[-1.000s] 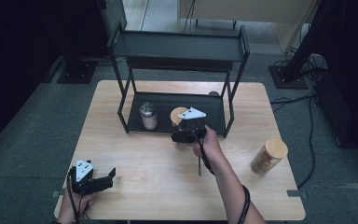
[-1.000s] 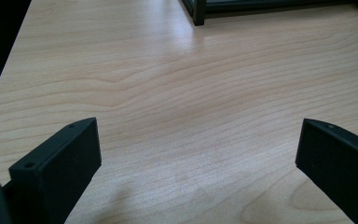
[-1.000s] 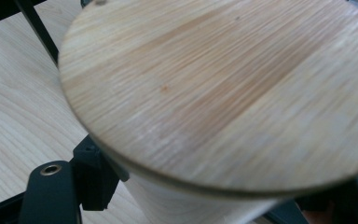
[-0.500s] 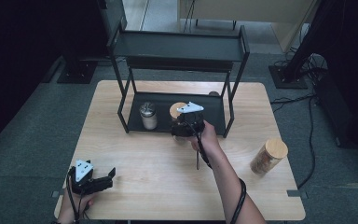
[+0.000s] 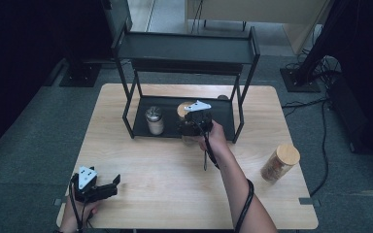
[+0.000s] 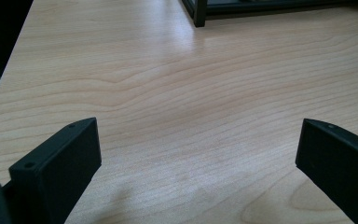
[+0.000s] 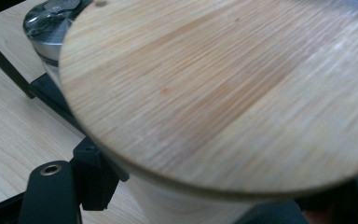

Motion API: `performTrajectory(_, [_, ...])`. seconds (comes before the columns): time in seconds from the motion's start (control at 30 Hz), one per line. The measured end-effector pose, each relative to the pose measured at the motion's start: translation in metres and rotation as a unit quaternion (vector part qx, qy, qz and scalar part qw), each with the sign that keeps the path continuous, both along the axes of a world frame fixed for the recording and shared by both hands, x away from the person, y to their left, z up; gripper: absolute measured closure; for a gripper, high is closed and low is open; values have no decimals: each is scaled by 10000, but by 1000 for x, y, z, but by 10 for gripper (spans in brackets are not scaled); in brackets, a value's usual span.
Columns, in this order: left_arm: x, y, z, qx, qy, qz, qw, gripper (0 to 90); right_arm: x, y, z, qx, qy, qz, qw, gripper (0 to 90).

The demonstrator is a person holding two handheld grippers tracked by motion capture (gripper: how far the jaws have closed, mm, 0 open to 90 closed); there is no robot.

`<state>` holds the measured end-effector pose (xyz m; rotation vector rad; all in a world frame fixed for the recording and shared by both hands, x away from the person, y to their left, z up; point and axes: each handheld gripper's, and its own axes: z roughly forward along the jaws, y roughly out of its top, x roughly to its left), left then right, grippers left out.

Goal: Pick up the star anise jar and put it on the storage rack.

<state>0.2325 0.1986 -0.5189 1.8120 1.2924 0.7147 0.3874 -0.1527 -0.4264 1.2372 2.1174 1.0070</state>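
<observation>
My right gripper (image 5: 190,126) is shut on a jar with a round wooden lid (image 5: 184,108), held at the front edge of the black rack's lower shelf (image 5: 218,112). In the right gripper view the wooden lid (image 7: 223,93) looms large above the jaws, with the pale jar body between them. A jar with a metal lid (image 5: 154,120) stands on that shelf just left of the held jar, and its metal lid (image 7: 51,14) shows at top left. My left gripper (image 5: 115,187) rests open near the table's front left, its jaws (image 6: 198,140) wide over bare wood.
The black two-tier rack (image 5: 184,48) stands at the back of the wooden table (image 5: 175,194). Another wooden-lidded jar (image 5: 280,162) stands alone at the table's right side. A cable trails from my right gripper along the forearm.
My right gripper has carried the wooden-lidded jar a little farther back, toward the rack's lower shelf. The left gripper has stayed where it was.
</observation>
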Motion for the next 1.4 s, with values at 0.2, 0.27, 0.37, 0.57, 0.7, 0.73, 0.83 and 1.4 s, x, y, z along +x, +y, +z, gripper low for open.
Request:
performTrajectory(0.2, [0,0,0,-7,1,0,10000,3,7,1,1,1,18,-13,10000,250])
performTrajectory(0.27, [0,0,0,-5,0,1,10000,3,11,2,1,-14,27,-14,10000,249])
performTrajectory(0.37, [0,0,0,-5,2,0,10000,3,17,3,2,-23,30,-36,10000,249])
performTrajectory(0.57, [0,0,0,-7,3,-3,10000,3,26,8,1,-1,54,-74,10000,249])
performTrajectory(0.7, [0,0,0,-1,1,2,10000,3,30,11,1,-9,49,-37,10000,249])
performTrajectory(0.73, [0,0,0,-3,-2,5,10000,4,32,13,1,-9,41,-33,10000,250])
performTrajectory(0.83, [0,0,0,-9,-2,3,10000,4,36,15,1,17,38,-56,10000,249])
performTrajectory(1.4, [-1,-1,0,12,0,-7,10000,4,41,11,-6,84,84,-130,9998,249])
